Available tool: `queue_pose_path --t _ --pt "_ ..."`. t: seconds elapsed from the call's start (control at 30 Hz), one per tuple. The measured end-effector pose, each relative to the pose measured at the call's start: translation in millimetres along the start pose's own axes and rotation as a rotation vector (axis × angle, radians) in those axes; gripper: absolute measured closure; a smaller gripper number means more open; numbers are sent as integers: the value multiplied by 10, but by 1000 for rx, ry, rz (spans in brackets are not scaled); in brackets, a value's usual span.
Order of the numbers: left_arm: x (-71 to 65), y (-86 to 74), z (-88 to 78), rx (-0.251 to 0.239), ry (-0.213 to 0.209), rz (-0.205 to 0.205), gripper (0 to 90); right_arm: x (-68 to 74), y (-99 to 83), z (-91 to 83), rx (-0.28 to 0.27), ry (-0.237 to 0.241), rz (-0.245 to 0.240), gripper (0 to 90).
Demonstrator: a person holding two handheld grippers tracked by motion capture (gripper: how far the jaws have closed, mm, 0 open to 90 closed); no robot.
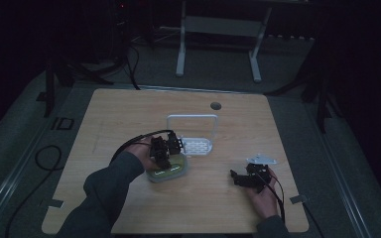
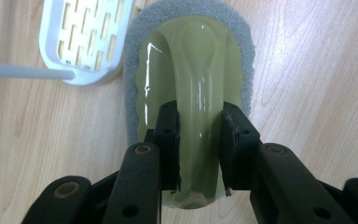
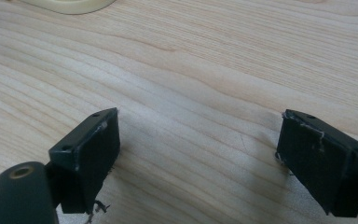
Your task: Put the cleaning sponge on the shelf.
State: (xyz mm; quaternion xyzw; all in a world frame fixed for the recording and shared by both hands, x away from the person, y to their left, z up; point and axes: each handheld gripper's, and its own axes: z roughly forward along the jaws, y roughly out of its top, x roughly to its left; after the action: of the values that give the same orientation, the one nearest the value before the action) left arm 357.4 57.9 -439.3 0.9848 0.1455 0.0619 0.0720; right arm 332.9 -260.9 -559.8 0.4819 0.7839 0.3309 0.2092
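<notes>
A pale green scrubber [image 2: 191,56] with a grey foam pad around its rim lies flat on the wooden table [image 1: 129,114], left of centre [image 1: 167,172]. My left gripper [image 2: 199,116] comes down over it, its two black pads pressed on either side of the raised glossy handle ridge. In the high view that gripper [image 1: 164,151] sits on top of the scrubber, held by a sleeved arm. My right gripper [image 1: 240,178] rests low at the table's right front, jaws wide apart over bare wood [image 3: 198,140], with nothing between them.
A white slotted tray [image 1: 197,146] with an upright wire loop [image 1: 192,117] stands just behind the scrubber, its corner close to the pad [image 2: 88,37]. A round hole [image 1: 216,105] is in the tabletop farther back. A pale rounded edge [image 3: 70,4] peeks in far ahead of the right jaws.
</notes>
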Motion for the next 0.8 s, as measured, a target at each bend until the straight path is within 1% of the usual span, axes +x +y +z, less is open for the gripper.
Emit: queue_pose_path --t 0.23,0.4,0.5,0.53,0.57,0.67,0.7,0.8 --pt "27 28 -2 -16 15 19 715 1 0 0 -1 0 1 128" --pt "36 58 -30 -27 32 42 715 1 0 0 -1 0 1 128" --pt "39 85 -51 -32 38 49 715 1 0 1 -1 0 2 128" --pt "42 95 -58 -30 44 58 715 1 0 1 -1 0 2 128" --pt "37 104 -62 -34 46 55 715 1 0 1 -1 0 1 128" --pt "30 136 -73 -34 53 68 715 1 0 1 -1 0 2 128" --pt "32 147 -80 -32 60 79 715 1 0 1 -1 0 2 128" --pt "31 160 -81 -44 61 84 716 1 0 1 -1 0 2 128"
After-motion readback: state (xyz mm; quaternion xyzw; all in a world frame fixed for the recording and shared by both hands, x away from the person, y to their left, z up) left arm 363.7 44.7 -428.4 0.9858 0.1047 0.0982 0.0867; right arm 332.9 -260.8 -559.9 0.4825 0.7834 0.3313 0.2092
